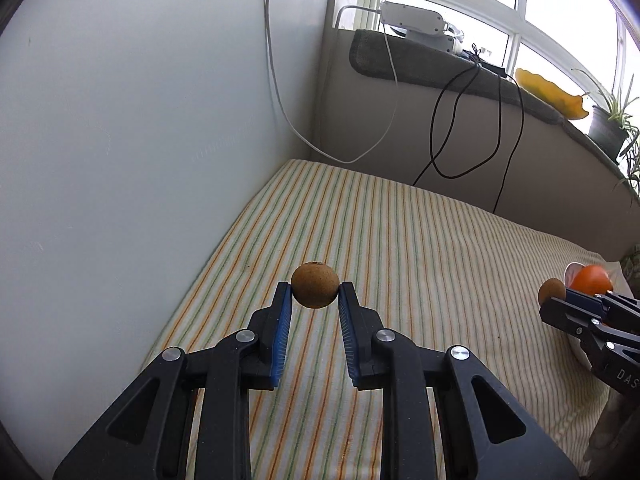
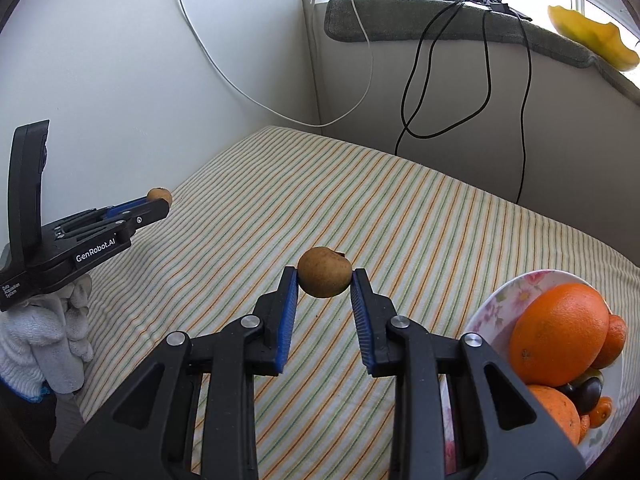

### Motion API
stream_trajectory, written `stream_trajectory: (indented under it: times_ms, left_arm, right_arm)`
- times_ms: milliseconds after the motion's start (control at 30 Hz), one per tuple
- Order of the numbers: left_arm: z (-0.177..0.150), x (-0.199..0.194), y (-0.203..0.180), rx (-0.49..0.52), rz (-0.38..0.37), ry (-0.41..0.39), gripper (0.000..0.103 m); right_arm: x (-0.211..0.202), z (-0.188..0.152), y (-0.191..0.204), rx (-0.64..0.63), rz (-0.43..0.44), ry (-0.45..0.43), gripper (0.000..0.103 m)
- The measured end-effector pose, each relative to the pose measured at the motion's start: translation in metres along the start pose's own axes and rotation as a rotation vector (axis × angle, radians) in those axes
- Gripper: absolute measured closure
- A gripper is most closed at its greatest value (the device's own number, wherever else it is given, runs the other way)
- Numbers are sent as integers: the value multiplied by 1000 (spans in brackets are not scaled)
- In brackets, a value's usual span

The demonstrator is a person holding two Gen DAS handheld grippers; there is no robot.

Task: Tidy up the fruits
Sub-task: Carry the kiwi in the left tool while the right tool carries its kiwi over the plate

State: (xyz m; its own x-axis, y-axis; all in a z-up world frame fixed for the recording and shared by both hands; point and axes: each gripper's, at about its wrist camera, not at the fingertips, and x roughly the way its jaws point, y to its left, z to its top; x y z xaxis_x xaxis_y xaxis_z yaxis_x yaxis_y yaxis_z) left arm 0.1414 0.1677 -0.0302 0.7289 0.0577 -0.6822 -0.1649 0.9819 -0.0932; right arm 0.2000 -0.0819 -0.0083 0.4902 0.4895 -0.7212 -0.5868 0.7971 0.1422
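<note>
My left gripper [image 1: 315, 290] is shut on a small round brown fruit [image 1: 315, 285] and holds it above the striped cloth. It also shows at the left of the right wrist view [image 2: 160, 199], with its fruit [image 2: 159, 193]. My right gripper [image 2: 324, 277] is shut on a second brown fruit [image 2: 324, 271], held above the cloth. It shows at the right edge of the left wrist view [image 1: 554, 294] with its fruit [image 1: 550, 290]. A flowered plate [image 2: 494, 300] at the right holds oranges [image 2: 558, 334] and dark fruits [image 2: 586, 390].
The striped cloth [image 2: 400, 208] covers the surface, with a white wall [image 1: 140, 120] on the left. Cables [image 2: 416, 80] hang from a grey-padded sill [image 2: 440, 20] at the back. A yellow dish [image 2: 592, 36] and a potted plant [image 1: 612, 124] stand on the sill.
</note>
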Motion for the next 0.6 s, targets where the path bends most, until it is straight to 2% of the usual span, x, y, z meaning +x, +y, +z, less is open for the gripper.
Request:
stream_trajectory:
  times_ms: [367, 600]
  left_arm:
    - [2, -30, -45, 43, -125, -42, 81]
    - [-2, -55, -74, 76, -202, -59, 81]
  right_arm:
    - [-63, -15, -15, 26, 18, -76, 75]
    - [-94, -28, -36, 54, 0, -116, 75]
